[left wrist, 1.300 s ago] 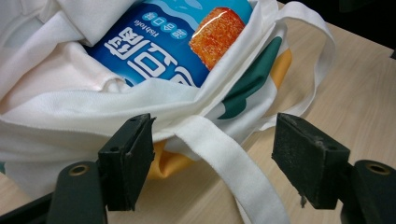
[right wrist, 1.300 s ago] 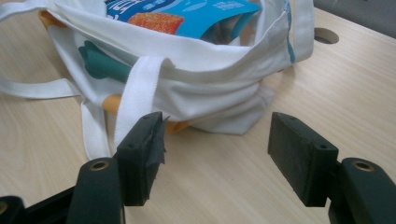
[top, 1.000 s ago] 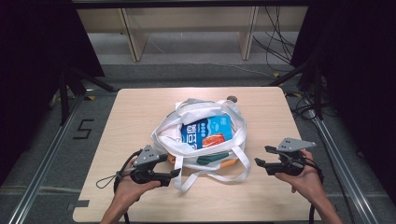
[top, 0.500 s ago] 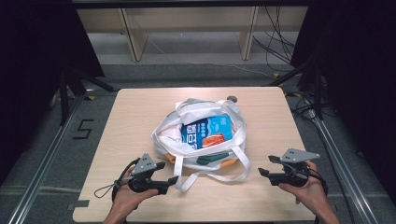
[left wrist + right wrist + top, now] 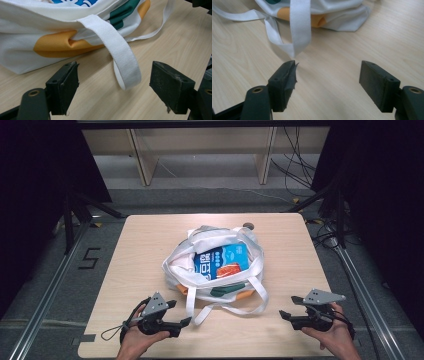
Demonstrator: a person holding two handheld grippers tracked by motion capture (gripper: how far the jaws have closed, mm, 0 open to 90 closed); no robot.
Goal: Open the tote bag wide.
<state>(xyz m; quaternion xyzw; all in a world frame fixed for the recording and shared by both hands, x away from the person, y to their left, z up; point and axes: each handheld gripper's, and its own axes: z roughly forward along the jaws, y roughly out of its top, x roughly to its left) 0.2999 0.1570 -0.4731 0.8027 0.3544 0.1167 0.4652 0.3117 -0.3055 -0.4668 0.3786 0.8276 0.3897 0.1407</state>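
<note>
Both grippers have drawn back toward the table's near edge since a second ago, off the bag. Wooden table point(image 5: 140, 255); white tote bag point(image 5: 180, 265) with orange and green patches lies at its centre, mouth open. Inside the bag: blue packet point(image 5: 222, 262) with white script, unreadable. Bag straps point(image 5: 227, 307) trail toward the near edge. Left gripper point(image 5: 181, 314), near-left of bag, jaws wide apart, empty. Right gripper point(image 5: 289, 308), near-right of bag, jaws likewise apart, empty.

Left claw point(image 5: 184, 322) jaws spread wide; right claw point(image 5: 284, 315) likewise, both hand-held.
</note>
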